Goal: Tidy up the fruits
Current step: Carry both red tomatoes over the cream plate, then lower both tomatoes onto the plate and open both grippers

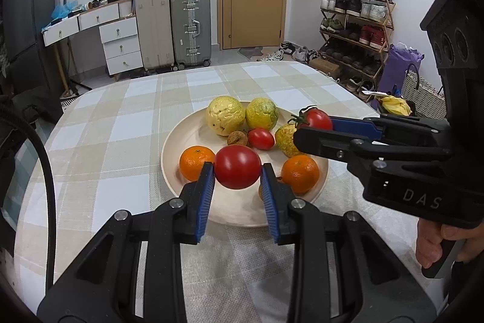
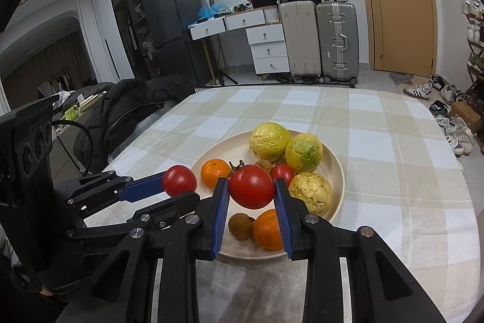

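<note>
Tomatoes point(image 1: 237, 167) point(image 2: 251, 186) w/ oranges point(image 1: 196, 162), passionfruit point(image 1: 225, 115) crowding plate point(image 1: 181, 135).

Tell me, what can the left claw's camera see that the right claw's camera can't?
Only the left view shows the shoe rack and purple bag. Only the right view shows the black fridge and the dark jacket beside the table. Both show the plate of fruit and each claw, left claw and right claw, gripping a tomato.

Fruit crowds the plate point(image 1: 172, 147) under both loaded grippers, but the checkered counter point(image 1: 115, 123) lies open all around it.
</note>
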A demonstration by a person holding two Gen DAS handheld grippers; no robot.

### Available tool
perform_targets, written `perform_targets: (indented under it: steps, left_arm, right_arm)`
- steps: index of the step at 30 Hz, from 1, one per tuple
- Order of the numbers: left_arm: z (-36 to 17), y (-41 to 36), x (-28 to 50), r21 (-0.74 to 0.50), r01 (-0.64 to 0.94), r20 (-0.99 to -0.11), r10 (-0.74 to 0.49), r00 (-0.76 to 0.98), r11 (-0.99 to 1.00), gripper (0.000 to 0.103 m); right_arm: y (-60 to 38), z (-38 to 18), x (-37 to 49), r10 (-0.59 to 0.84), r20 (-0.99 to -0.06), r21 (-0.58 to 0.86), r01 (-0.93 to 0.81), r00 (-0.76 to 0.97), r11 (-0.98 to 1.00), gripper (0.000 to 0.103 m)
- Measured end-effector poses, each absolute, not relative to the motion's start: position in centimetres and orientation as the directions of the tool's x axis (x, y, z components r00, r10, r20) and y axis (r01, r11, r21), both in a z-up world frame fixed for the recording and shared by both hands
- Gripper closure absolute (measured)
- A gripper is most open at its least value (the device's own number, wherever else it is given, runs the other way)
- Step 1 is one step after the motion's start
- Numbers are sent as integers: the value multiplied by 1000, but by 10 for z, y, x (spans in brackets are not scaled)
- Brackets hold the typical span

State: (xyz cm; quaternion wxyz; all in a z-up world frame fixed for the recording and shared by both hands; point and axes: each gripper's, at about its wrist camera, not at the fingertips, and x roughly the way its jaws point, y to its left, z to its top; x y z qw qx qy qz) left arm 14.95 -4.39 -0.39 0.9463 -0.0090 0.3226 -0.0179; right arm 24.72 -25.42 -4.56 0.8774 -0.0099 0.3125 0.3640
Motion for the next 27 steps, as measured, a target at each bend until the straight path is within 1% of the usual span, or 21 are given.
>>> perform_targets:
  steps: [9,12,27]
  left_arm:
    - [-25,-36,170,-43,13,-641,-38,767,999,75]
    - [-30,-33,174,-54,14,-646,-46,762,998,75]
    - [-41,-32,184,-49,5,-681,-37,731,999,75]
  right_arm:
    - [-236,-58,256,616,-593,194,-650,519,735,72]
    - [-235,-65,263,613,-603,216,-635,511,742,72]
    - [-232,-79,276,585,-632,211,-614,507,760,72]
